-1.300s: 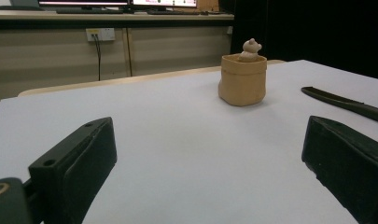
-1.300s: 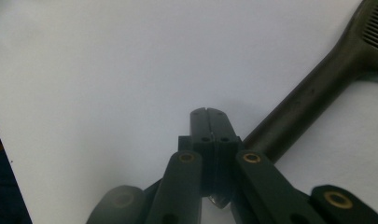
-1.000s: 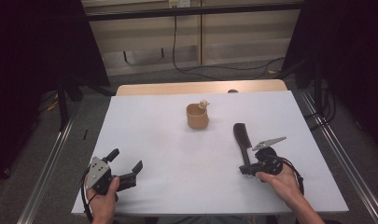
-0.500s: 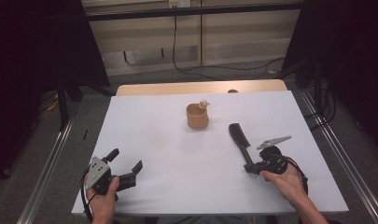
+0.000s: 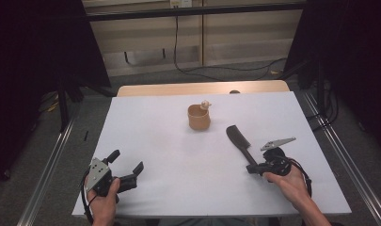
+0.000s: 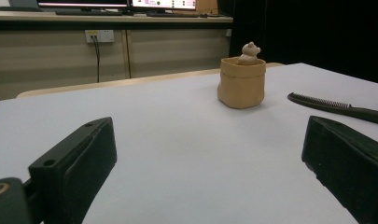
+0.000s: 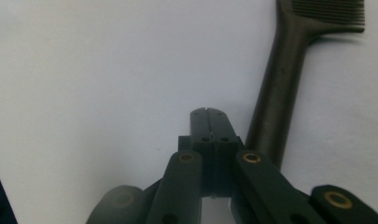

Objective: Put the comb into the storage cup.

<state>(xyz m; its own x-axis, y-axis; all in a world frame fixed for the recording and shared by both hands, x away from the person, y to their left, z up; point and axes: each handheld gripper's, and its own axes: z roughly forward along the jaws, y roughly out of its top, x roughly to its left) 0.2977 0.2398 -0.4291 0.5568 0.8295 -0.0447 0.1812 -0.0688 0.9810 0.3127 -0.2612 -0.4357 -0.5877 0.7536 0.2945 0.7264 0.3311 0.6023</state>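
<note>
White table top (image 5: 178, 155), rectangular, set on a wooden table whose far edge shows beyond it. Item one: black comb (image 5: 239, 141), long-handled, lying flat on the right half of the surface, toothed head toward the far side and handle running back toward the person; in the right gripper view the comb (image 7: 275, 93) lies just to the right of the closed jaws, handle alongside them, apparently not between them. Item two: right gripper (image 5: 252, 168), held in the person's right hand (image 5: 287, 181) near the front right of the table, jaws pressed together with nothing between them, tips at the handle end of the comb; whether they touch it cannot be told. Grey three-cornered plate on top, cable trailing at the wrist. Item three: left gripper (image 5: 127, 165), held in the left hand (image 5: 103, 193) at the front left, jaws standing wide apart and empty, well away from the comb. Item four: small tan pot (image 5: 199, 117), upright near the middle of the far half, a small pale figure (image 5: 205, 104) on its rim; seen from the left gripper view the pot (image 6: 241, 83) stands left of the comb, apart from it.
</note>
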